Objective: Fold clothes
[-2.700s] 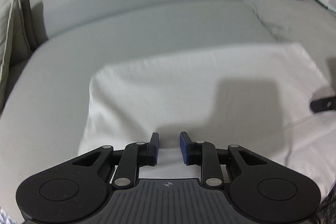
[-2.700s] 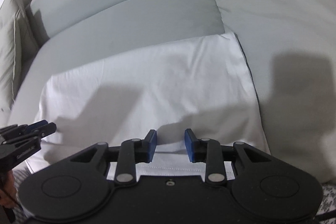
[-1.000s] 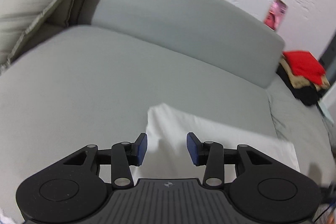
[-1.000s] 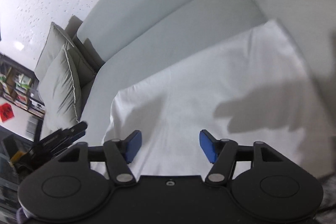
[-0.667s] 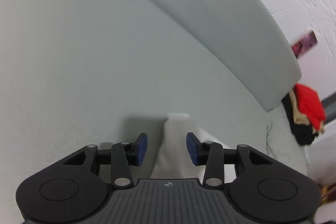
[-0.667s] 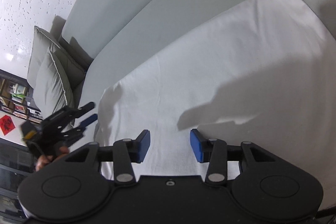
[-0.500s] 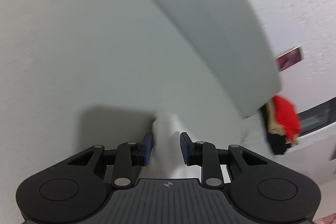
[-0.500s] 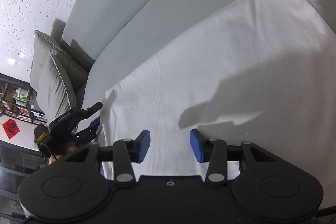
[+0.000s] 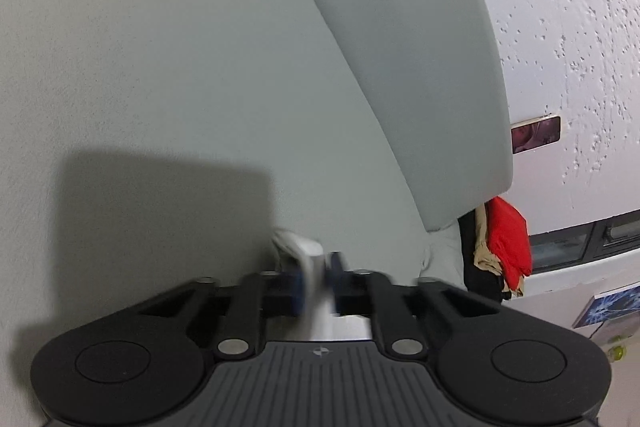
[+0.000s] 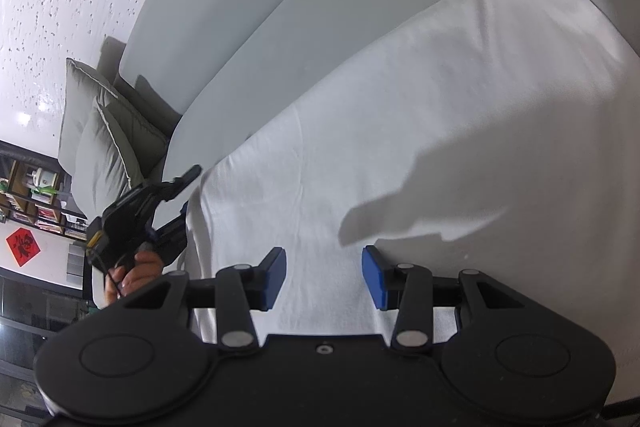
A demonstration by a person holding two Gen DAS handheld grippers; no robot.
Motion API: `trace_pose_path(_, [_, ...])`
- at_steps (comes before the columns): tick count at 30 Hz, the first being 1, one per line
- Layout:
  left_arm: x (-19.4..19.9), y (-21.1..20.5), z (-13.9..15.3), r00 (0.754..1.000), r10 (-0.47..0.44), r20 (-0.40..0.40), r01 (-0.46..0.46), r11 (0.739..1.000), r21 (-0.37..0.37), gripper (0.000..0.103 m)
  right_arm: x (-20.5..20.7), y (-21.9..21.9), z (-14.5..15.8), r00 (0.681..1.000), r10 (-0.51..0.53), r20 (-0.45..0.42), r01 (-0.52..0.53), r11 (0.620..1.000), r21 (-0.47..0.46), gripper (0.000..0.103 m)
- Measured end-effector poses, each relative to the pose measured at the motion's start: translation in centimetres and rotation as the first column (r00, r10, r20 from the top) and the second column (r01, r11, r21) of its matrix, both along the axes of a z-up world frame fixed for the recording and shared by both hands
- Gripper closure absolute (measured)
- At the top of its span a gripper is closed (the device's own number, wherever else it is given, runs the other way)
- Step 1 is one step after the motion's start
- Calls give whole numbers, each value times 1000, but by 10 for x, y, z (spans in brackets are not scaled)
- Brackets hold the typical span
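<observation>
Pinching the white garment's (image 9: 310,259) left corner in my left tool (image 9: 316,281), I'm keeping the right tool (image 10: 324,273) unclenched over the sofa's (image 10: 280,39) front edge, needing its grip before lifting.

Matt white cloth (image 10: 420,147) lies on a smooth grey fabric sofa (image 9: 180,67).

White garment (image 10: 400,147) spread flat on grey sofa (image 10: 280,7), left corner pinched.

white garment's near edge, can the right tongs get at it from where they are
Probably yes: the right tongs stand open directly over the white garment, nothing between them and the cloth; the left tongs pinch its far corner, out of the way.
</observation>
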State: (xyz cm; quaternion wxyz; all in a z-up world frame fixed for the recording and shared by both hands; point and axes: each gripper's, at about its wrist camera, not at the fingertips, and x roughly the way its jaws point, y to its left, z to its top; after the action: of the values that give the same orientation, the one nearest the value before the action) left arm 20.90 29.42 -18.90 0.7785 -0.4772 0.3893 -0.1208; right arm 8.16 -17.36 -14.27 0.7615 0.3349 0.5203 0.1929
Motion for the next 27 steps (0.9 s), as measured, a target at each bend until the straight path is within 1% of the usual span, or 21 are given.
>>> trace_pose_path(1, [-1,-1,4,1000,11,19,-11,999,32,103,0,1,0,1000,1,1,-1,1000,-1,62])
trace_pose_path(2, [-5,-2,13,998,28,53,-32,996,89,103,1,1,0,1000,2,2,-2,1000,-1,62])
trace_pose_path(3, [-9,-3,20,995,45,86,-56,991,125,103,1,2,0,1000,3,3,-3,1000,-2,62])
trace_pose_path(4, [-13,-3,26,991,61,117,-79,984,157,103,1,2,0,1000,3,4,-3,1000,-2,62])
trace_pose_path(6, [-20,-3,34,987,83,140,-111,973,204,103,2,2,-1,1000,4,6,-4,1000,-1,62])
trace_pose_path(9, [-32,-9,52,982,113,153,-158,932,326,100,1,3,-1,1000,5,9,-5,1000,-2,62])
trace_pose_path(10, [-37,-8,58,979,132,152,-178,920,350,90,1,3,-1,1000,5,9,-5,1000,-2,62])
trace_pose_path(11, [-42,-7,63,978,147,149,-193,908,371,76,1,2,-1,1000,5,8,-5,1000,-1,61])
trace_pose_path(12, [-48,-4,66,981,143,132,-183,908,377,73,1,2,-1,1000,5,8,-5,1000,1,61])
trace_pose_path(13, [-53,-3,69,985,134,113,-168,907,386,72,1,2,-1,1000,6,8,-6,1000,1,61])
trace_pose_path(15, [-63,-2,76,996,74,55,-91,902,423,71,1,2,0,1000,9,9,-9,1000,-1,61])
trace_pose_path(16, [-68,-4,79,999,36,21,-42,897,439,68,0,1,2,1000,11,9,-11,1000,-2,60])
trace_pose_path(18, [-83,-4,86,999,-13,-32,26,886,463,62,-4,-2,6,1000,14,7,-14,1000,-3,59])
trace_pose_path(19, [-91,-5,90,998,-33,-62,59,872,487,58,-7,-4,8,1000,13,6,-13,1000,-3,58])
trace_pose_path(21, [-109,-8,98,993,-63,-104,109,840,532,56,-16,-9,16,1000,13,10,-13,1000,-5,57])
trace_pose_path(25, [-139,-17,101,975,-105,-197,202,786,585,55,-41,-21,35,998,34,59,-34,999,3,55])
trace_pose_path(27, [-150,-22,98,967,-116,-226,232,767,598,57,-51,-28,42,996,29,80,-29,1000,-5,53])
